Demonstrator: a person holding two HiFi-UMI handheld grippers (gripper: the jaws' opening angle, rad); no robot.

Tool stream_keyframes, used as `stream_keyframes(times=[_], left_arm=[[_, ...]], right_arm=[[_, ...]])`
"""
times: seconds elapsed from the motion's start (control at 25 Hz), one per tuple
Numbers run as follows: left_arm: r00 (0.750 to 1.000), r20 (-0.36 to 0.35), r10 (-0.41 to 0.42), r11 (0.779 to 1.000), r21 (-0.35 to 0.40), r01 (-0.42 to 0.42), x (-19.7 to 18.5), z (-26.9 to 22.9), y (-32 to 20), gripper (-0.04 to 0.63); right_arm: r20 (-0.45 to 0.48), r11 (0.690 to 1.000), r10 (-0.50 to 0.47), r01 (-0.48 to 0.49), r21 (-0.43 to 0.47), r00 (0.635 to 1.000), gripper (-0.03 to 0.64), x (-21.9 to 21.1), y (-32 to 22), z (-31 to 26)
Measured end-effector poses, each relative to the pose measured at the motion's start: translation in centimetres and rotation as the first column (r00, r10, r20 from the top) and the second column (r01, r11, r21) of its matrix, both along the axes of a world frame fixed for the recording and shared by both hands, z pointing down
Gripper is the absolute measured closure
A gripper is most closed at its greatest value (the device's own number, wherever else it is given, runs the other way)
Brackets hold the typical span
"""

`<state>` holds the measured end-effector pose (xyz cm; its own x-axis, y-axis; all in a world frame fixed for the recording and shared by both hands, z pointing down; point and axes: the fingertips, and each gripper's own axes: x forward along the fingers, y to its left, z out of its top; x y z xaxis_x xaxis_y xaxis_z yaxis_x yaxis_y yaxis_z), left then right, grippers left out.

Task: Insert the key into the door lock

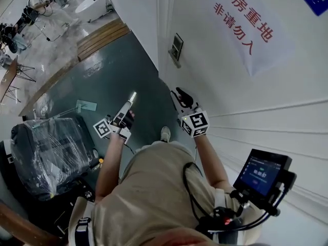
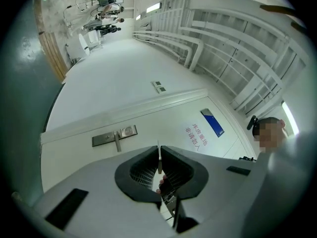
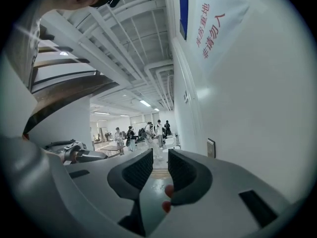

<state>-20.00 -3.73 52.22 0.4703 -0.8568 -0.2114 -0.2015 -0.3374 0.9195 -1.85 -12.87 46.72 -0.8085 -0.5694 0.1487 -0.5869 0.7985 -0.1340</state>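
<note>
My left gripper [image 1: 126,108] is shut on a thin silver key [image 1: 132,97], whose blade sticks out past the jaws. In the left gripper view the key [image 2: 159,157] stands edge-on between the closed pads and points toward the white door [image 2: 148,128]. The metal lock plate with its lever handle [image 2: 115,137] lies ahead, up and left of the key tip. In the head view the lock plate [image 1: 176,47] sits near the door frame, well beyond both grippers. My right gripper [image 1: 180,97] hovers close to the door, open with nothing between its jaws [image 3: 159,170]; the plate [image 3: 211,148] shows to its right.
A paper sign with red characters [image 1: 245,20] hangs on the door. A plastic-wrapped dark chair [image 1: 48,152] stands on the green floor at the left. A small screen [image 1: 262,171] hangs by the person's right hip. Several people [image 3: 148,133] stand far down the hall.
</note>
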Motion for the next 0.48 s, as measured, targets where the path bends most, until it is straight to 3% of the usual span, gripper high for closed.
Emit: stream_keyframes(times=[0.48], left_arm=[[1.0,-0.004,0.002,1.0,0.019,-0.002,1.9,0.6,-3.7,0.56]], right_arm=[[0.001,0.996,-0.082,0.082,-0.022,0.997,0.514,0.6,-2.9,2.6]])
